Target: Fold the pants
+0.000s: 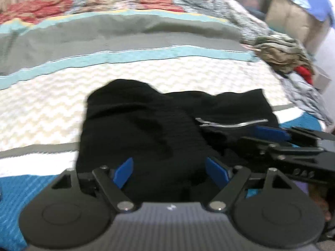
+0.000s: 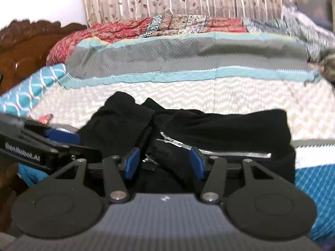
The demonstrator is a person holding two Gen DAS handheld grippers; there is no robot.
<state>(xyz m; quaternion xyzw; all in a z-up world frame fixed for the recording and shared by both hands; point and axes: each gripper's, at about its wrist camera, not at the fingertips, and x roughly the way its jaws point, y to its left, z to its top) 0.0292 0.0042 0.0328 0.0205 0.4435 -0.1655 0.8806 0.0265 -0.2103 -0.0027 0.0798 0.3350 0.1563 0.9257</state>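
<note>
Landmark: the black pants are taken as the reference; they lie bunched in a compact heap on the bed, on the pale zigzag band of its cover.
Left of the pants: bare zigzag cover is seen, with a teal patterned pillow and a dark carved headboard further off in the right wrist view.
Left claw: the left claw is held just above the near edge of the pants, its blue pads standing well apart; no cloth is pinched between them.
Middle of the pants: a ridge of gathered cloth and a silver zipper are seen, so the heap is judged thick and uneven there.
Right claw: the right claw is held over the near edge beside the zipper, its pads parted with nothing clamped; cloth lies below the gap, not gripped.
Right of the pants: a loose pile of other clothes is seen well apart, near the bed's far corner.
Stage, as judged: a fold appears laid down and let go; the result is lumpy rather than flat.
How it is best done: the two near corners should be taken at matching points, one per claw, with only the top layers pinched.
Care: the zipper should be avoided as a grip point, since metal is likely to slip in the pads.
Care: both claws should be carried together and level, so that the edge is laid square and the bulge is smoothed out.
</note>
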